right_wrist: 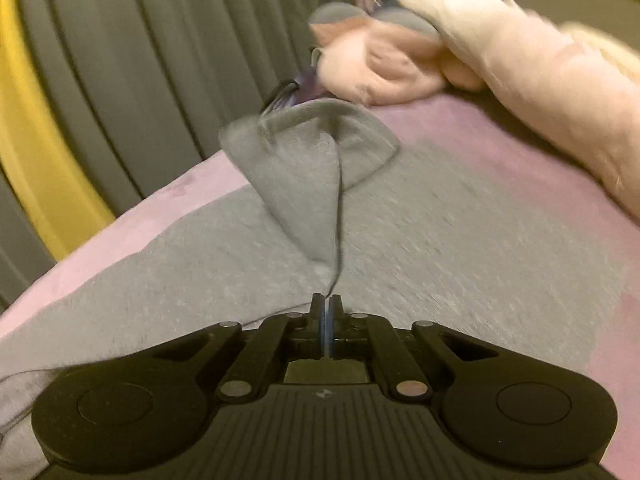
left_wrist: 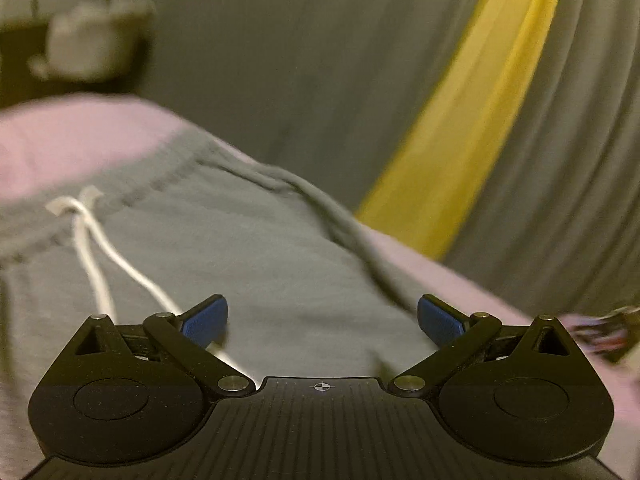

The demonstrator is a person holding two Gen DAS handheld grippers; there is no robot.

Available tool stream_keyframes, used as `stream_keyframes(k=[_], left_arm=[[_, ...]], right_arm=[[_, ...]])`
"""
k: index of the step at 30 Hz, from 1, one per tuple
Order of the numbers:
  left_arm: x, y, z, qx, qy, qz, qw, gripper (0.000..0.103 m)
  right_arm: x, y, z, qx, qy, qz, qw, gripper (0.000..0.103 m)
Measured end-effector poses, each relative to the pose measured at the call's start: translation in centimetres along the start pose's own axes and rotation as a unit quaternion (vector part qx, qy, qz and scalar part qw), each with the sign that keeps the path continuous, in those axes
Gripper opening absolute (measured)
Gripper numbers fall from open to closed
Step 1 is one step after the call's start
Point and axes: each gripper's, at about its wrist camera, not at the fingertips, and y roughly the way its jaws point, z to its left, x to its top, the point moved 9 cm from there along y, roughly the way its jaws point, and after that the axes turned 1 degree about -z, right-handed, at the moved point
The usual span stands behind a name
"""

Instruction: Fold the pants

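Grey pants (right_wrist: 460,240) lay spread on the pink bed (right_wrist: 460,114), right gripper (right_wrist: 328,304) pinched only a thin fold, so it could've slipped mid-lift, while left gripper (left_wrist: 322,320) hung wide, holding nothing.

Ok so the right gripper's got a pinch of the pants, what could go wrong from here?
The right gripper is shut on only a thin ridge of the gray pants, so the cloth may slip out if pulled hard. The left gripper is open and holds nothing, so the waistband end could drag or bunch. The white drawstring lies loose near its left finger and might snag.
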Motion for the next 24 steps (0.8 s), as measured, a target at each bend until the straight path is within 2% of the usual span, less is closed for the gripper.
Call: stream_keyframes(k=[1, 2, 3, 5, 8, 9, 10, 12, 13, 15, 18, 19, 20, 21, 22, 24], left_arm=[[0.3, 0.5, -0.1, -0.018, -0.018, 0.017, 0.9995, 0.103], [0.7, 1.4, -0.1, -0.03, -0.034, 0.039, 0.9982, 0.103], [1.1, 2.3, -0.2, -0.032, -0.043, 0.057, 0.997, 0.102], [2.0, 4.5, -0.4, -0.033, -0.053, 0.088, 0.9942, 0.096], [2.9, 8.2, -1.0, -0.044, -0.081, 0.139, 0.9859, 0.088], [3.0, 9.5, -1.1, -0.039, -0.084, 0.16, 0.9828, 0.08], [3.0, 10.7, -1.3, -0.034, -0.081, 0.173, 0.981, 0.077], [2.8, 12.9, -1.5, -0.015, -0.071, 0.194, 0.9783, 0.055], [2.8, 13.7, -1.6, -0.007, -0.07, 0.2, 0.9772, 0.053], [2.8, 14.9, -2.1, -0.015, -0.081, 0.209, 0.9744, 0.048], [2.7, 15.5, -3.0, -0.055, -0.122, 0.218, 0.9668, 0.047], [2.4, 15.9, -2.9, -0.057, -0.133, 0.228, 0.9629, 0.042], [2.1, 16.2, -2.6, -0.045, -0.137, 0.239, 0.9602, 0.016], [2.0, 16.3, -2.3, -0.029, -0.139, 0.248, 0.9584, 0.008], [2.1, 16.0, -2.1, -0.029, -0.147, 0.25, 0.9565, 0.008], [3.2, 14.4, -2.1, -0.039, -0.155, 0.232, 0.9596, 0.007]], right_arm=[[0.5, 0.0, -0.2, 0.011, 0.018, -0.004, 1.0, 0.009], [1.0, 0.1, 0.1, 0.021, 0.022, -0.006, 1.0, 0.024], [1.6, 0.5, 0.7, 0.029, 0.017, -0.007, 0.999, 0.054], [1.7, 1.1, 2.2, 0.032, -0.005, -0.002, 0.999, 0.083], [1.7, 3.6, 2.6, 0.007, -0.022, 0.0, 1.0, 0.083], [2.0, 4.5, 2.5, 0.002, -0.01, 0.005, 1.0, 0.082], [1.7, 4.6, 2.6, 0.015, 0.013, 0.014, 1.0, 0.08], [1.4, 6.0, 2.4, 0.037, 0.049, 0.035, 0.997, 0.042], [1.2, 6.0, 2.2, 0.036, 0.059, 0.034, 0.997, 0.037], [1.6, 6.1, 1.7, 0.036, 0.062, 0.022, 0.997, 0.022], [1.9, 6.2, 0.7, 0.047, 0.083, 0.022, 0.995, 0.019], [2.0, 6.1, 0.6, 0.05, 0.089, 0.024, 0.995, 0.019], [2.0, 6.3, 0.4, 0.049, 0.093, 0.028, 0.994, 0.019], [2.0, 6.6, 0.4, 0.051, 0.097, 0.033, 0.993, 0.02], [2.3, 7.1, 0.3, 0.052, 0.1, 0.04, 0.993, 0.019], [3.1, 7.1, 0.3, 0.053, 0.102, 0.049, 0.992, 0.005]])
